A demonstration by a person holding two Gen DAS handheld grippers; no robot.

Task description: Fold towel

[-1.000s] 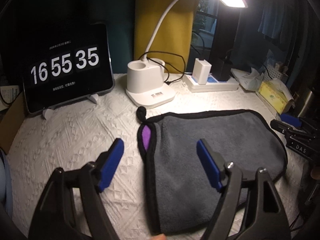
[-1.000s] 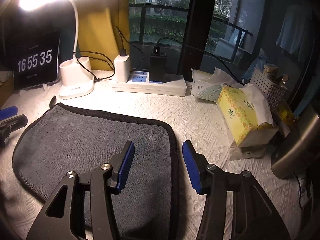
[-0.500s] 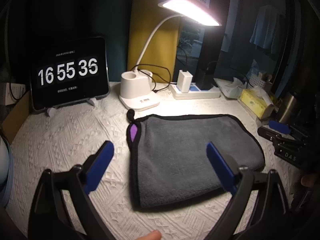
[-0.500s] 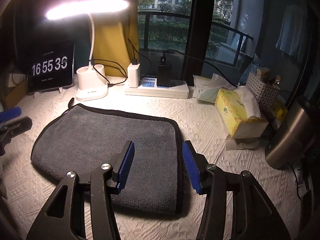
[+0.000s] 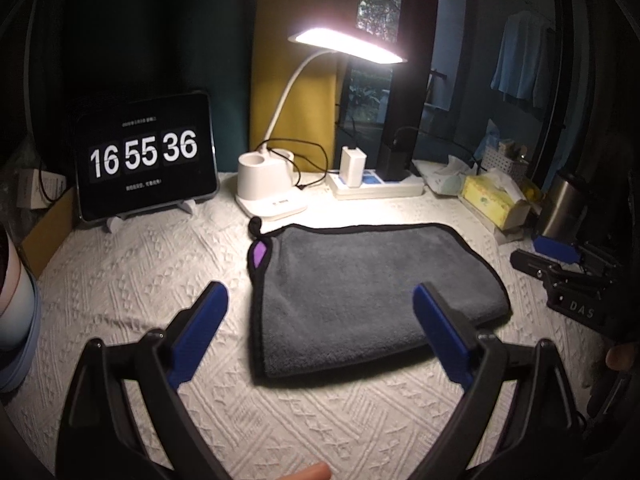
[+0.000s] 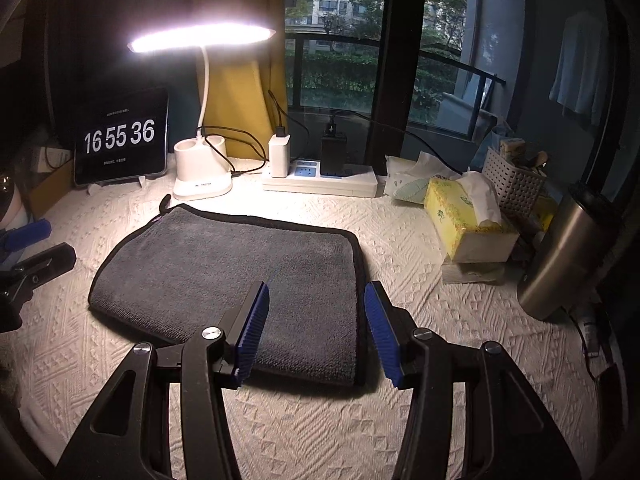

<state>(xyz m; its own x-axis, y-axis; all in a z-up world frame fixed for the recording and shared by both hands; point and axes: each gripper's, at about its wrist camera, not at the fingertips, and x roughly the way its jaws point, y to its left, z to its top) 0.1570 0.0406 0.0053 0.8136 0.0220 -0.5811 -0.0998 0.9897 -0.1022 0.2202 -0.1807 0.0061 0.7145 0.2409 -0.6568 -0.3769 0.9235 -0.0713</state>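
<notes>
A grey towel (image 5: pixel 360 288) with black edging lies folded flat on the white textured tablecloth; a purple underside shows at its far left corner (image 5: pixel 259 254). It also shows in the right wrist view (image 6: pixel 240 272). My left gripper (image 5: pixel 320 332) is open and empty, held above and in front of the towel's near left part. My right gripper (image 6: pixel 316 332) is open and empty, above the towel's near right corner. The right gripper shows at the right edge of the left wrist view (image 5: pixel 560 276), the left gripper at the left edge of the right wrist view (image 6: pixel 28 256).
At the back stand a tablet clock (image 5: pixel 146 160), a lit white desk lamp (image 5: pixel 270 184) and a power strip with chargers (image 5: pixel 376 184). A yellow tissue box (image 6: pixel 464 216), a white basket (image 6: pixel 514 184) and a steel flask (image 6: pixel 568 256) stand at the right.
Both grippers have pulled back and risen away from the towel, which now looks smaller. The left jaws have opened wider. The towel has not moved.
</notes>
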